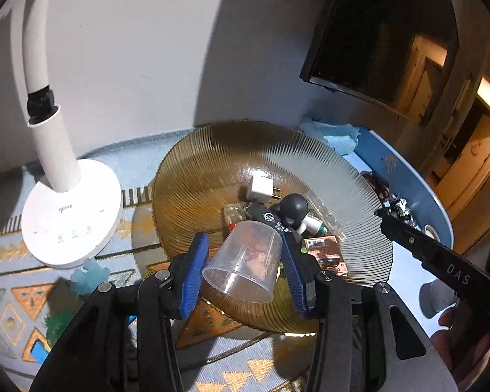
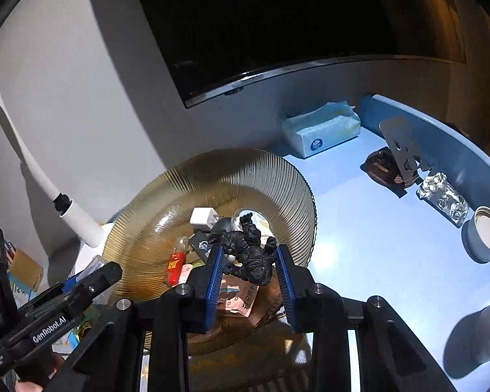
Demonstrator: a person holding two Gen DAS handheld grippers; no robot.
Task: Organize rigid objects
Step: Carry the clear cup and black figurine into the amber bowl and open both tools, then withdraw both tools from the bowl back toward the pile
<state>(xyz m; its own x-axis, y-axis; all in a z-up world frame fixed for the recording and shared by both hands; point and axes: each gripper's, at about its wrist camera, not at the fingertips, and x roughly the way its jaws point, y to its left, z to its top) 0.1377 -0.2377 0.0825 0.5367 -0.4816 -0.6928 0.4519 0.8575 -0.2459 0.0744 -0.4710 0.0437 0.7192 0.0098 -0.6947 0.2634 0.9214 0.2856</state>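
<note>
My left gripper (image 1: 245, 248) is shut on a clear plastic measuring cup (image 1: 245, 261), held on its side above the near rim of a ribbed amber glass plate (image 1: 212, 163). The plate holds a white charger (image 1: 261, 187), a dark grey round piece (image 1: 292, 207), a black adapter (image 1: 264, 217) and a copper-coloured packet (image 1: 325, 250). My right gripper (image 2: 249, 261) is shut on a black figurine (image 2: 248, 251) and holds it over the same plate (image 2: 245, 170). A red lighter (image 2: 174, 268) lies in the plate at the left.
A white desk lamp (image 1: 70, 215) stands left of the plate on a patterned cloth. On the blue table are a tissue pack (image 2: 321, 129), a metal stand (image 2: 405, 150), a foil blister pack (image 2: 446, 201) and a grey cap (image 2: 485, 233). A dark TV hangs on the wall.
</note>
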